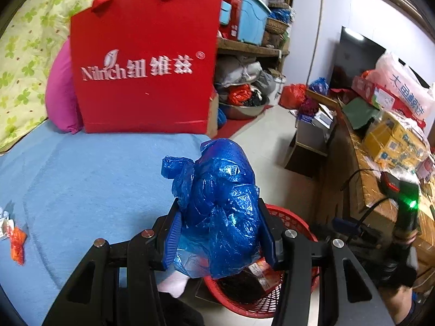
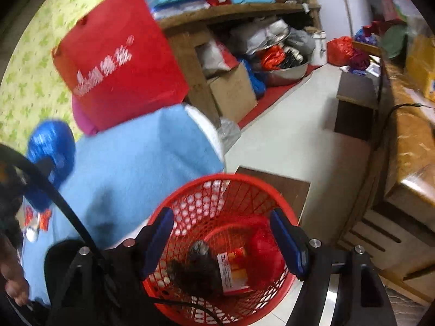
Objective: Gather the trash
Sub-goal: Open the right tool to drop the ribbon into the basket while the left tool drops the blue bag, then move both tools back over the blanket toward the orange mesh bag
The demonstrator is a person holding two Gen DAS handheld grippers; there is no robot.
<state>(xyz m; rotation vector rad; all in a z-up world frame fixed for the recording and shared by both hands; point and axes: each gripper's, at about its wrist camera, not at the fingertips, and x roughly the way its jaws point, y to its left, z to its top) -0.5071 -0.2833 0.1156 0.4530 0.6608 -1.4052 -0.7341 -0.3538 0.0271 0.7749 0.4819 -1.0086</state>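
Observation:
My left gripper (image 1: 218,212) is shut on a crumpled blue plastic bag (image 1: 223,203), which bulges up from between the blue pads. It hangs at the bed's edge over the near rim of a red mesh basket (image 1: 293,222). In the right wrist view the same blue bag (image 2: 51,146) shows blurred at far left. My right gripper (image 2: 221,217) stands open above the basket (image 2: 190,187), nothing between its fingers. Inside the basket lie a red crumpled bag (image 2: 265,255), a dark clump (image 2: 195,269) and an orange-white wrapper (image 2: 231,269). Small orange-white wrappers (image 1: 16,240) lie on the bed.
A light blue bed cover (image 1: 95,176) carries a red paper bag (image 1: 144,62) and a pink pillow (image 1: 61,95). A wooden counter (image 1: 353,168) piled with boxes runs along the right. Shelves, a cardboard box (image 2: 233,92) and a metal bowl stand beyond the pale floor (image 2: 285,141).

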